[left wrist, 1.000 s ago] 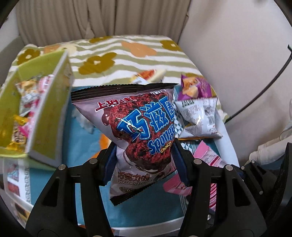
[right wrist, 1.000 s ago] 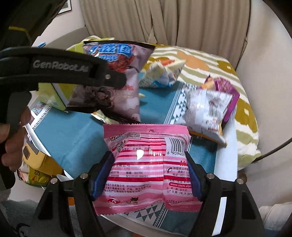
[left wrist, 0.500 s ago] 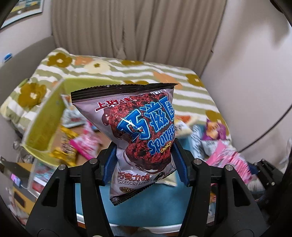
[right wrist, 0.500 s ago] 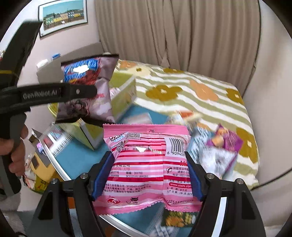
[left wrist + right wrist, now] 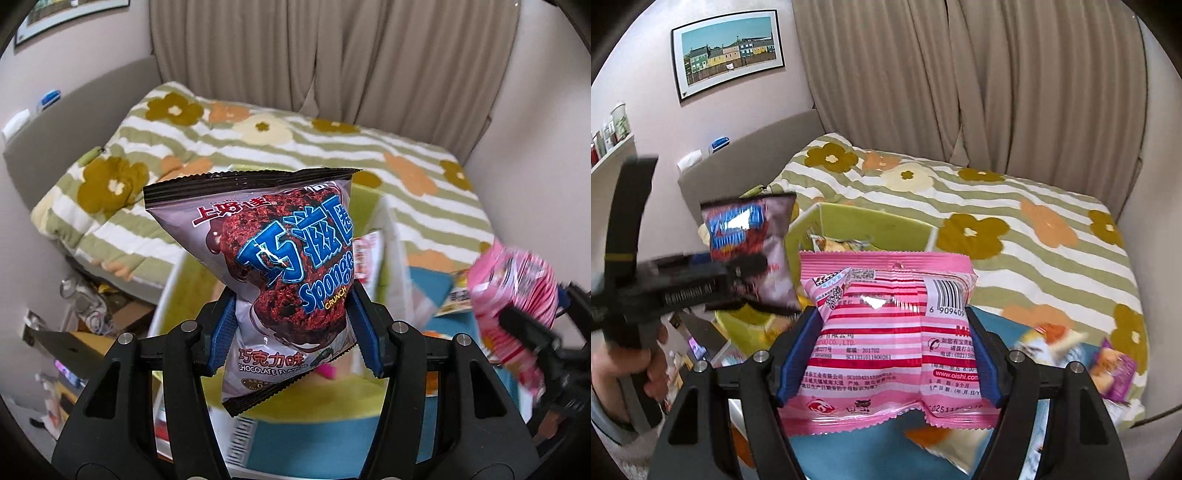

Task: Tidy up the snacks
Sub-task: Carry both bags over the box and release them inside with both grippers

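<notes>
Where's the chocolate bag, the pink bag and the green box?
chocolate bag point(image 5: 284, 266), left wrist view, front print.
pink bag point(image 5: 886, 332), right wrist view, striped back.
green box point(image 5: 871, 225), right wrist view, inner far wall.

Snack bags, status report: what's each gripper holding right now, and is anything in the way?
Left gripper shut on chocolate bag. Right gripper shut on pink bag. Green box ahead, open, nothing blocking.

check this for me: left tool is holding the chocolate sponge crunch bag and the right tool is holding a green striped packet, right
Not quite. The right tool holds a pink striped packet, not a green one, as the right wrist view shows. The left tool does hold the chocolate sponge crunch bag.
</notes>
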A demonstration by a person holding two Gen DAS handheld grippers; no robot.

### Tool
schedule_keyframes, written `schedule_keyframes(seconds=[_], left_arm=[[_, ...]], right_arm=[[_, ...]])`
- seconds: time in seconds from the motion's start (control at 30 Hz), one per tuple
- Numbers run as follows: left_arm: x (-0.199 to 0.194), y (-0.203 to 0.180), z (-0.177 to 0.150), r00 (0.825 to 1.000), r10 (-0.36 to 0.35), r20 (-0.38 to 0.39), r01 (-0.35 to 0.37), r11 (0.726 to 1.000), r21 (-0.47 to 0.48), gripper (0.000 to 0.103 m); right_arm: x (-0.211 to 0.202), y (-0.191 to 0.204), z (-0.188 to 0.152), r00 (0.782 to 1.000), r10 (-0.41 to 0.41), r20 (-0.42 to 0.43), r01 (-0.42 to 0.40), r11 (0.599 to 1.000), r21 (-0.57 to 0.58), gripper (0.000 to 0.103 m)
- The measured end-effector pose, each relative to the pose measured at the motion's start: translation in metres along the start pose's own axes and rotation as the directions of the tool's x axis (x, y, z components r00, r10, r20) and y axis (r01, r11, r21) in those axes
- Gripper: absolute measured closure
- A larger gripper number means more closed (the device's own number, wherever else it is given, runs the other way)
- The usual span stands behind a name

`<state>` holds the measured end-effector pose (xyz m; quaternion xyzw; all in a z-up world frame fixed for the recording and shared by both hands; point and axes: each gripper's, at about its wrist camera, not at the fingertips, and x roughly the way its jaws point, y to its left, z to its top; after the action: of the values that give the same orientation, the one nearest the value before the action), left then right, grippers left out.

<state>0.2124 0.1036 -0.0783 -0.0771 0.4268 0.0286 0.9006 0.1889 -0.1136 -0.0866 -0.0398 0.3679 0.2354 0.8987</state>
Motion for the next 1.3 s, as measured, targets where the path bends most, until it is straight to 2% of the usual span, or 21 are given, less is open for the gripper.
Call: schedule_keyframes(seconds=[0.2,0.23,0.27,0.33,0.4,0.57,0.83,1.13,1.2,1.27,1.3], left_arm=[[0.057,0.033,0.007,0.994,-0.005,-0.106,0.007,1.0,0.02,0.05],[0.063,0.036,0.008,0.993,-0.01,-0.118,0.013,1.0,0.021,0.047],[0.069,0.039,0.007,0.991,-0.015,-0.13,0.018,1.0,0.023,0.043],[0.08,0.044,0.007,0.988,0.0,-0.153,0.006,0.999,0.037,0.009],[0.083,0.048,0.007,0.989,-0.011,-0.146,0.017,0.999,0.045,0.003],[0.08,0.052,0.006,0.984,-0.072,-0.164,0.081,0.996,0.047,0.003],[0.075,0.063,0.009,0.984,-0.079,-0.162,0.093,0.993,0.079,0.003],[0.079,0.077,0.011,0.981,-0.085,-0.173,0.105,0.988,0.11,0.003],[0.081,0.079,0.01,0.981,-0.086,-0.177,0.107,0.988,0.111,0.003],[0.084,0.081,0.009,0.979,-0.093,-0.182,0.113,0.988,0.106,0.003],[0.084,0.082,0.008,0.978,-0.098,-0.184,0.118,0.988,0.101,0.003]], right_arm=[[0.045,0.017,0.031,1.0,-0.005,-0.019,0.007,0.998,0.06,0.032],[0.05,0.019,0.034,1.0,-0.005,-0.026,0.007,0.998,0.069,0.032],[0.058,0.022,0.038,0.999,-0.004,-0.037,0.007,0.997,0.075,0.032],[0.066,0.027,0.043,0.999,-0.011,-0.049,0.015,0.997,0.074,0.032],[0.073,0.031,0.046,0.998,-0.022,-0.059,0.026,0.997,0.071,0.032],[0.084,0.035,0.054,0.997,-0.031,-0.076,0.037,0.996,0.079,0.032],[0.109,0.048,0.072,0.996,-0.042,-0.078,0.047,0.996,0.07,0.032],[0.153,0.055,0.078,0.988,-0.053,-0.147,0.068,0.993,0.099,0.03],[0.159,0.055,0.076,0.989,-0.032,-0.142,0.05,0.991,0.123,0.023],[0.158,0.056,0.075,0.992,-0.02,-0.121,0.036,0.991,0.131,0.0],[0.156,0.057,0.073,0.994,-0.013,-0.111,0.028,0.991,0.127,0.001]])
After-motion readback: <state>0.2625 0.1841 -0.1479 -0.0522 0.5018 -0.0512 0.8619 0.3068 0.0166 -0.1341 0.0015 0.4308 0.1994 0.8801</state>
